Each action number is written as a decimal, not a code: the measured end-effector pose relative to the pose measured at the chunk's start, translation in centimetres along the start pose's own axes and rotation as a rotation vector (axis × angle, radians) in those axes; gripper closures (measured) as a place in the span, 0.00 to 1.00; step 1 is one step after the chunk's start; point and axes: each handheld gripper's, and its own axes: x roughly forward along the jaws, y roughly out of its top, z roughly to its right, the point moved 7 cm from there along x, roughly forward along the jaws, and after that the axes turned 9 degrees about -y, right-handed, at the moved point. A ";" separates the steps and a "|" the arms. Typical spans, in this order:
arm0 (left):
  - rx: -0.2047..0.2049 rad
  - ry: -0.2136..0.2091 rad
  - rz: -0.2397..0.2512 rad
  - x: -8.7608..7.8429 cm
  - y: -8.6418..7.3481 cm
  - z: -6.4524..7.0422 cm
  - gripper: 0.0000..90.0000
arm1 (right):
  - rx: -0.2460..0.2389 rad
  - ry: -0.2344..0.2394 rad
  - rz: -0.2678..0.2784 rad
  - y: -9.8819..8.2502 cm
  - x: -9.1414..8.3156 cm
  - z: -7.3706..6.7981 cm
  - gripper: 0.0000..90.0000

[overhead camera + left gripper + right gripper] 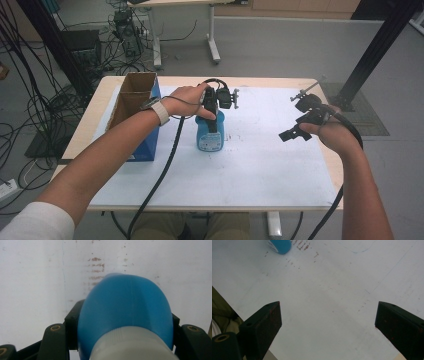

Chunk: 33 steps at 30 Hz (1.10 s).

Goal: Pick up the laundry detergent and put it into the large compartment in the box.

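My left tool (pixel 214 116) is clamped on a blue plastic bottle with a white cap and printed label (pixel 210 134), standing upright mid-table (pixel 260 165) on the white sheet. My right tool (pixel 295 131) hovers well apart, jaws spread wide. A tall open cardboard box with blue sides (pixel 134 107) stands left of the bottle; I cannot see inside.

Prob. a lab: cable bundles (pixel 30 100), electronics rack (pixel 80 50), black frame posts (pixel 380 45).
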 end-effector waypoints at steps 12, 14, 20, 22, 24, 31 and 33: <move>-0.003 0.001 0.002 0.0 0.0 0.1 0.43 | 0.005 -0.004 0.004 -0.1 0.0 0.0 0.08; -0.003 -0.001 0.004 0.0 -0.1 0.0 0.43 | 0.004 -0.005 0.003 -0.2 -0.1 0.0 0.08; 0.000 0.000 0.008 0.0 -0.1 0.0 0.43 | 0.006 -0.006 0.003 -0.2 -0.2 0.1 0.08; 0.000 0.000 0.006 0.0 -0.1 0.0 0.43 | 0.007 -0.004 0.002 -0.2 -0.1 0.1 0.08; 0.000 0.000 0.009 0.1 -0.1 0.0 0.43 | 0.007 -0.003 0.002 -0.2 -0.1 0.1 0.08; 0.000 0.001 0.008 0.0 -0.1 0.0 0.43 | 0.004 -0.004 0.005 -0.1 -0.1 0.1 0.08; 0.000 0.001 0.008 0.0 -0.1 0.0 0.43 | 0.004 -0.004 0.004 0.0 -0.1 0.1 0.08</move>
